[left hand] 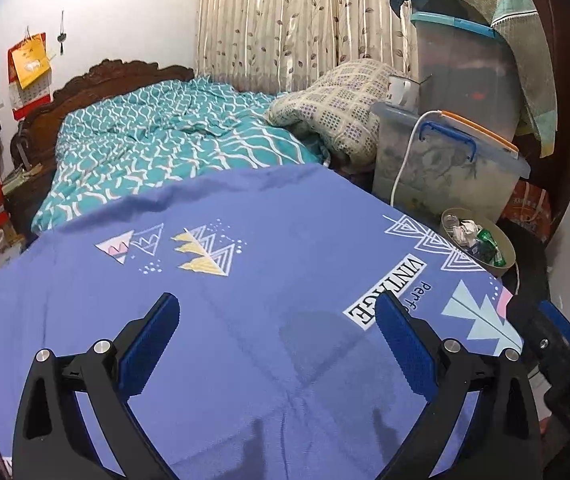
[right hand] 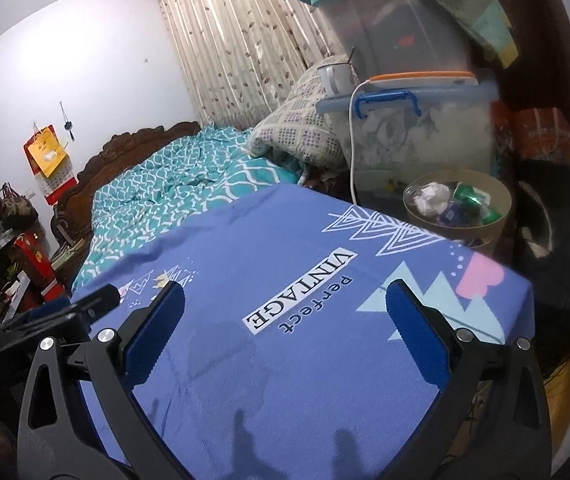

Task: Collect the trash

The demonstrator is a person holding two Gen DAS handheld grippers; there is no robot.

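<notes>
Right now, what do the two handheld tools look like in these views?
Both match: the left tool and right tool each have a black frame with triangular cut-outs, silver round bolts, and two fingers faced with ribbed blue pads. No cables or sleeves show.

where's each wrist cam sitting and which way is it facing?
Left wrist: above the blue sheet, angled down toward the bed; left gripper open, right gripper at right edge.
Right wrist: same sheet, nearer the trash bin; right gripper open, left gripper at left edge.
Shared: sheet, bin, clear storage box, curtain.
</notes>
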